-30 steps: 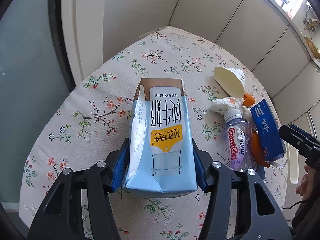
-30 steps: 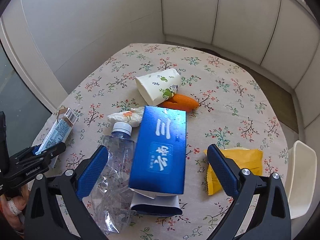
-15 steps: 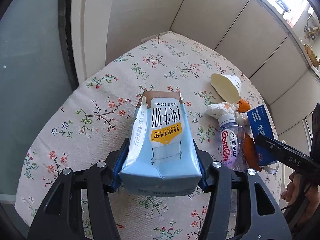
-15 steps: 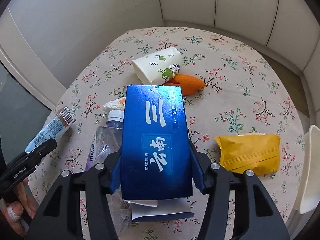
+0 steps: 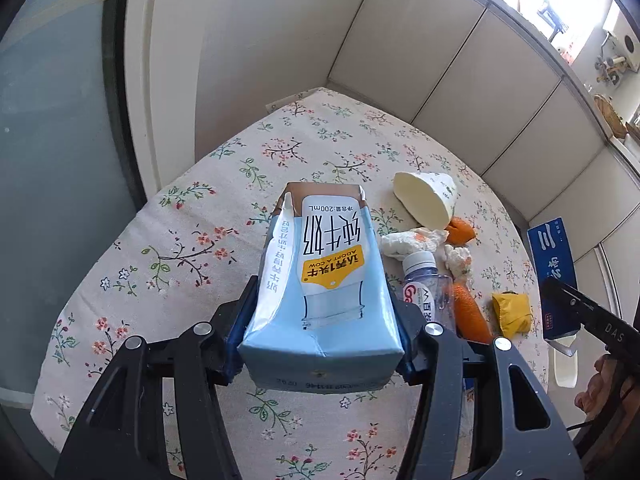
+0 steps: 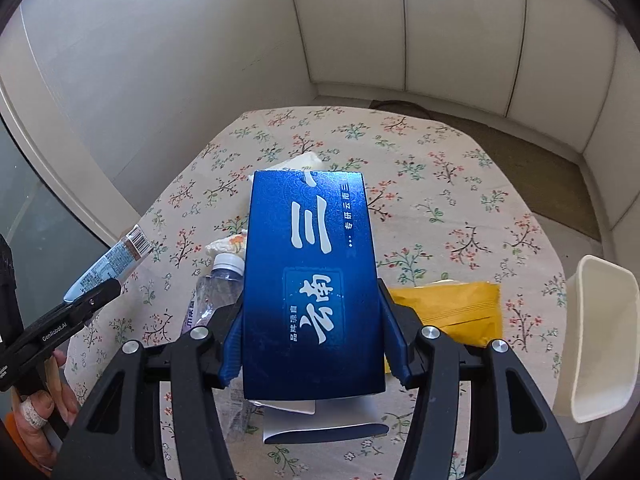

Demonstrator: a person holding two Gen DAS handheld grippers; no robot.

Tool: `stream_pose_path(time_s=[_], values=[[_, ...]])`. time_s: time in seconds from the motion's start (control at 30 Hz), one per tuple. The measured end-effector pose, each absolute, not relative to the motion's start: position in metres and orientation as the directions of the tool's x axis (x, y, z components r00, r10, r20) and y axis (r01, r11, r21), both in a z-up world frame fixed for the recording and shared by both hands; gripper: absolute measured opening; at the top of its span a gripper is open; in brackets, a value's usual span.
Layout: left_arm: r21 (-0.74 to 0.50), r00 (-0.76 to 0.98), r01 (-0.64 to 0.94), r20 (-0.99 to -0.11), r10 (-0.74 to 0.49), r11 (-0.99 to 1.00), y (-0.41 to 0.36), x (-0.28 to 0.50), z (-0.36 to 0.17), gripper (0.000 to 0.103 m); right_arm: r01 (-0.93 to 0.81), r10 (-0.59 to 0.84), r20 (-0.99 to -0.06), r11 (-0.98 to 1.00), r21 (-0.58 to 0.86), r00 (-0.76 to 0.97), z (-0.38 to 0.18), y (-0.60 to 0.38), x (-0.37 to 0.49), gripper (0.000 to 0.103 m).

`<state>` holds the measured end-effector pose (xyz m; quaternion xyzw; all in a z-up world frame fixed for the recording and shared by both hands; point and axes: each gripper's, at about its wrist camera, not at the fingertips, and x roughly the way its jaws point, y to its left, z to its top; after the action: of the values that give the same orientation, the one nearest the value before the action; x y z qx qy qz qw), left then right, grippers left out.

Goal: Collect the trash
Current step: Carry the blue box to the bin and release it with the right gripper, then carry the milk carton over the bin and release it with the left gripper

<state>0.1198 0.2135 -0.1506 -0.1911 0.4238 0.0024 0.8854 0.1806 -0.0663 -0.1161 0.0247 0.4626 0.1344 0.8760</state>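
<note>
Both tools loaded: blue box (image 6: 312,284) hides paper cup (image 5: 424,204).

A round table (image 6: 460,184) under a floral cloth carries a tipped paper cup (image 5: 426,204), crumpled tissue (image 5: 412,240), orange peel (image 5: 470,312), a plastic bottle (image 5: 428,296) and a yellow packet (image 6: 452,308) toward its right edge.

Right wrist view: the blue box (image 6: 311,280) hides most of the paper cup (image 6: 298,161) and the lower body of the plastic bottle (image 6: 214,300); the near corner of the yellow packet (image 6: 452,308) lies behind it. Left wrist view: the milk carton (image 5: 320,280) covers the bottle's (image 5: 424,288) left side, and the white bin (image 5: 564,368) shows only in part. Small carton print is illegible.
</note>
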Motion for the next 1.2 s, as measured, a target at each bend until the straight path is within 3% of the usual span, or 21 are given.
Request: stream_pose_path(time_s=[0.6,1.07,1.2], values=[[-0.333,0.632,-0.036,-0.738,-0.237,0.942,0.140,0.132,-0.138,0.054,0.107,0.065,-0.757,0.979,0.176,0.650,-0.079,-0.228,0.160,0.056],[-0.330,0.612,0.087,-0.727,-0.312,0.940,0.070,0.142,-0.128,0.054,0.436,-0.177,-0.797,0.892,0.119,0.578,-0.096,-0.341,0.132,0.057],[-0.328,0.606,0.151,-0.714,-0.350,0.932,0.036,0.148,-0.118,0.054,0.486,-0.231,-0.787,0.868,0.099,0.572,-0.092,-0.357,0.122,0.080]])
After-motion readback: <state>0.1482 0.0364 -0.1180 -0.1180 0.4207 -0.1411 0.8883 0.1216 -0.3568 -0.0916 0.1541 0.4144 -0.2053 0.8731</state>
